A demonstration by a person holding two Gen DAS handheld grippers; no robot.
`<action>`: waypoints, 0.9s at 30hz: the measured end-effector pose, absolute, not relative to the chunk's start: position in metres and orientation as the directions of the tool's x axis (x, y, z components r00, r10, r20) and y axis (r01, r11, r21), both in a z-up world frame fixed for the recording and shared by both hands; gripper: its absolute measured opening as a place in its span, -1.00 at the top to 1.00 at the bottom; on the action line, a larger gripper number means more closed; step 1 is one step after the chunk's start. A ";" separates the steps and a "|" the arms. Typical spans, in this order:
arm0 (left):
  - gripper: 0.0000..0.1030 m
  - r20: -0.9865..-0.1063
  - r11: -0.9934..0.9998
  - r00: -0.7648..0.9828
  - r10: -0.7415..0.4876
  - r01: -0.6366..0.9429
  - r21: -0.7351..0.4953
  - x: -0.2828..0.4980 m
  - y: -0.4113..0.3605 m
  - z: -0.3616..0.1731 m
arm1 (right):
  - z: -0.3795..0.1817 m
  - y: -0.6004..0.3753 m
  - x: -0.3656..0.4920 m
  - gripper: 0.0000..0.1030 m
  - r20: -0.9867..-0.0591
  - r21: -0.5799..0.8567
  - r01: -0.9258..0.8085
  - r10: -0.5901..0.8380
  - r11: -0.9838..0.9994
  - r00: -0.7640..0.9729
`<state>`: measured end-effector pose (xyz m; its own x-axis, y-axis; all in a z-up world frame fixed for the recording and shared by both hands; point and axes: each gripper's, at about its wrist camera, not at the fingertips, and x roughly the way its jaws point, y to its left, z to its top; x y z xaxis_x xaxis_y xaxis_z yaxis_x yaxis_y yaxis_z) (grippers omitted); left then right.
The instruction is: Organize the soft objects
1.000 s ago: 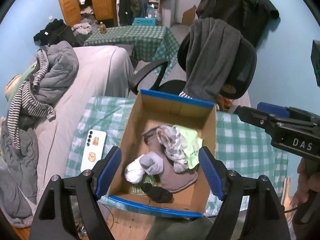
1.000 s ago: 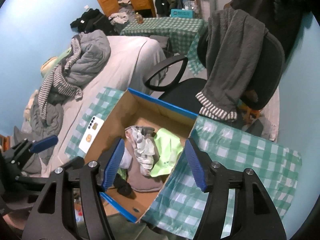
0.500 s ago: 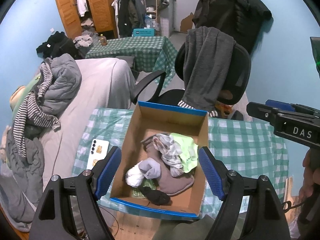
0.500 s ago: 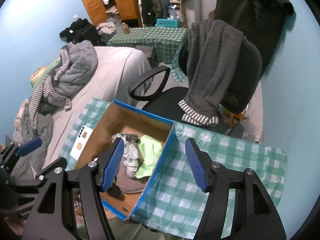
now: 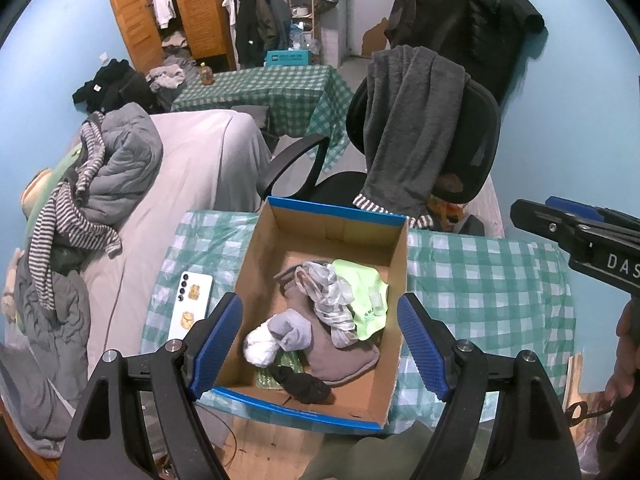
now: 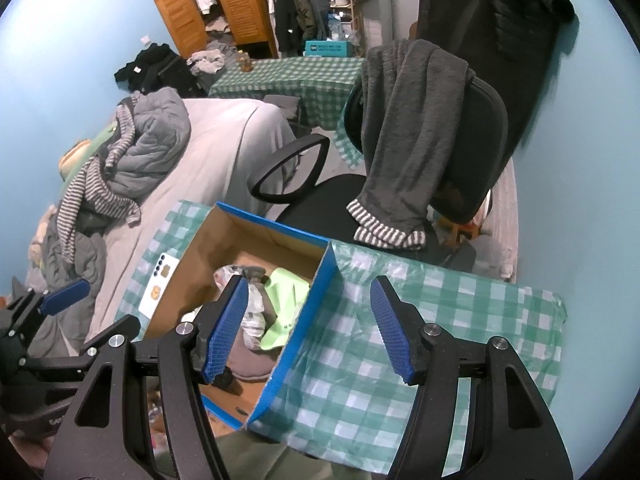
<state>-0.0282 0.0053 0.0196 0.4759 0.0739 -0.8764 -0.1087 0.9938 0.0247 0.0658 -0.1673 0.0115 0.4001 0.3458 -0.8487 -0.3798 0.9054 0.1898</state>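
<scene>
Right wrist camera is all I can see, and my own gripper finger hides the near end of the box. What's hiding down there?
Observer: A black sock lies at the near end of the cardboard box.
Operator: Is anything next to it?
Observer: Yes, a white balled-up sock sits just beyond it, touching a grey sock.
Operator: Is the other gripper holding something?
Observer: No, the left gripper is open and empty, pointed at the box.
</scene>
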 end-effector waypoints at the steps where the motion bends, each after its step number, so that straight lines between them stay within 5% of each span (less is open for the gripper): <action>1: -0.57 -0.879 0.993 0.472 0.074 -0.113 0.022 -0.028 0.005 0.019 | 0.012 -0.168 0.066 -0.22 -0.849 0.189 -0.380 0.345 0.905 0.400; 27: -0.57 -0.888 0.988 0.450 0.098 -0.153 0.032 -0.024 0.001 0.019 | 0.017 -0.180 0.062 -0.22 -0.849 0.197 -0.397 0.359 0.896 0.389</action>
<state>-0.0243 0.0014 0.0191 0.4495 0.0985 -0.8878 -0.1527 0.9877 0.0322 0.0622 -0.1798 0.0173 0.3886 0.3588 -0.8487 -0.3972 0.8963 0.1970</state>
